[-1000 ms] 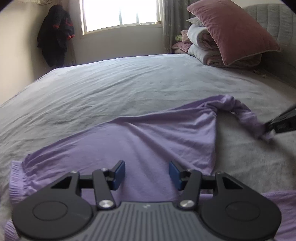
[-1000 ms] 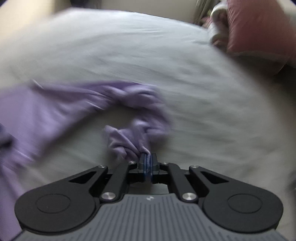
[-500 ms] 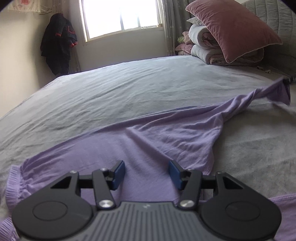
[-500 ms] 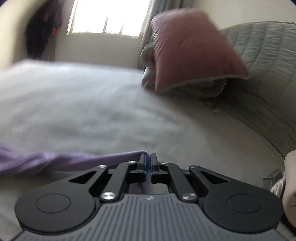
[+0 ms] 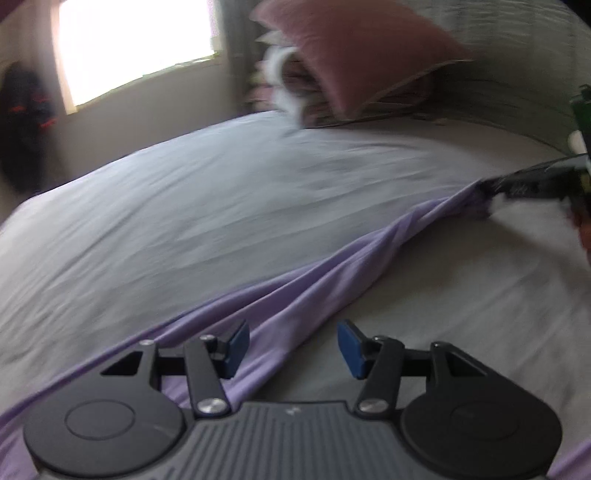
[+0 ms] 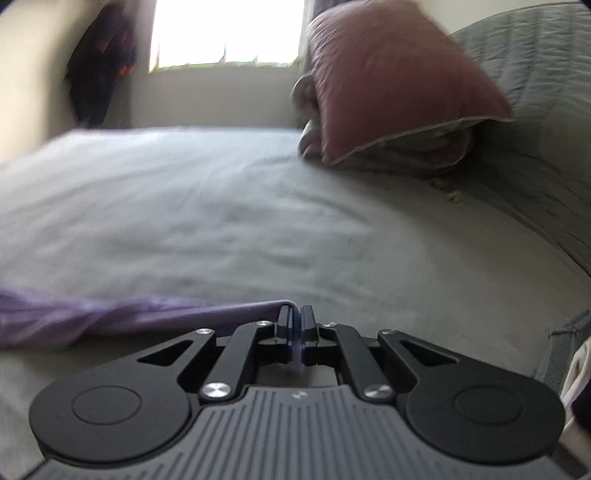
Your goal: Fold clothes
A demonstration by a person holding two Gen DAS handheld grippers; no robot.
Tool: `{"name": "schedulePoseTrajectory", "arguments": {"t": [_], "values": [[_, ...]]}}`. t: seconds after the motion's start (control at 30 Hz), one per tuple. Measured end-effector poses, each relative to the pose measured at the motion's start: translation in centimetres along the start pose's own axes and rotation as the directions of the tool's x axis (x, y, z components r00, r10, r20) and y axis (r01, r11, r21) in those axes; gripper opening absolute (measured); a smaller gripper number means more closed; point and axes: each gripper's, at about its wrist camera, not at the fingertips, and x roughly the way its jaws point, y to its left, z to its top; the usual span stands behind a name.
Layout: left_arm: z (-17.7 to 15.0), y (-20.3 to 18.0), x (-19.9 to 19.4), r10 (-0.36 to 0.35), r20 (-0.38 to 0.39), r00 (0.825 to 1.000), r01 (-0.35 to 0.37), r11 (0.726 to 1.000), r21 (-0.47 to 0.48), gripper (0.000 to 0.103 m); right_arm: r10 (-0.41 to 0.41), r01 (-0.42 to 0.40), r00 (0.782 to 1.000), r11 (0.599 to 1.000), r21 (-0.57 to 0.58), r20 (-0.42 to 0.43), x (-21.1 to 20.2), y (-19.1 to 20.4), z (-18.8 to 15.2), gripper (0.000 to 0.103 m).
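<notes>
1. On a grey-sheeted bed (image 5: 207, 206), seen from the left wrist camera, a lilac garment (image 5: 306, 291) lies drawn out in a long, creased band running from the lower left corner up toward the right edge. The left hand-held gripper (image 5: 293, 347) hangs just above the near part of that band, its blue-padded jaws standing about half apart with nothing pinched between them; the cloth passes under the left pad, while bare sheet shows under the right one.
2. At the far right of the same view, the right hand-held gripper (image 5: 487, 186) has the far tip of the garment, which narrows to a point where it meets the black fingers. A dusky pink pillow (image 5: 354, 51) leans on folded bedding at the head of the bed, beside a bright window (image 5: 136, 44); a dark garment (image 5: 26, 122) hangs on the wall at left. The picture is blurred.
3. From the right wrist camera, the right hand-held gripper (image 6: 295, 325) is clamped tight, a thin edge of the lilac garment (image 6: 122, 317) caught between its pads. The fabric trails off to the left, low over the sheet (image 6: 229, 221). The pink pillow (image 6: 391, 77) and a grey quilted headboard (image 6: 543, 99) fill the upper right, the window (image 6: 229, 29) the top centre.
</notes>
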Motion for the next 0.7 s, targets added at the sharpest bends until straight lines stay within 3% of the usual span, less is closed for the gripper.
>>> {"name": "schedulePoseTrajectory", "arguments": {"t": [0.1, 0.17, 0.23, 0.27, 0.47, 0.6, 0.7], "values": [[2.6, -1.1, 2.1, -0.077, 0.016, 0.997, 0.077, 0.997, 0.002, 0.054, 0.069, -0.071, 0.993, 0.997, -0.017, -0.101, 0.1, -0.9, -0.8, 0.004], [4.4, -1.2, 3.7, -0.156, 0.003, 0.988, 0.156, 0.987, -0.048, 0.054, 0.102, -0.099, 0.983, 0.995, 0.024, -0.153, -0.2, -1.8, -1.4, 0.004], [5.8, -1.2, 5.7, -0.246, -0.027, 0.969, 0.242, 0.964, -0.109, 0.054, 0.143, -0.128, 0.979, 0.986, 0.109, -0.146, -0.8, -3.6, -1.4, 0.008], [6.5, -1.3, 6.7, -0.279, -0.038, 0.959, 0.272, 0.953, -0.134, 0.054, 0.157, -0.137, 0.979, 0.979, 0.152, -0.128, -1.2, -4.5, -1.4, 0.016], [9.4, -3.9, 11.8, -0.407, -0.1, 0.908, 0.383, 0.903, -0.194, 0.048, 0.23, -0.202, 0.972, 0.922, 0.329, -0.047, -1.5, -7.6, -1.5, 0.017], [10.4, -6.0, 14.3, -0.468, -0.142, 0.872, 0.431, 0.873, -0.228, 0.03, 0.219, -0.186, 0.975, 0.908, 0.375, -0.048, -0.8, -8.6, -1.7, 0.019], [11.1, -6.9, 15.2, -0.479, -0.146, 0.865, 0.438, 0.865, -0.246, 0.004, 0.217, -0.184, 0.975, 0.903, 0.388, -0.042, -0.5, -8.9, -1.8, 0.026]]}}
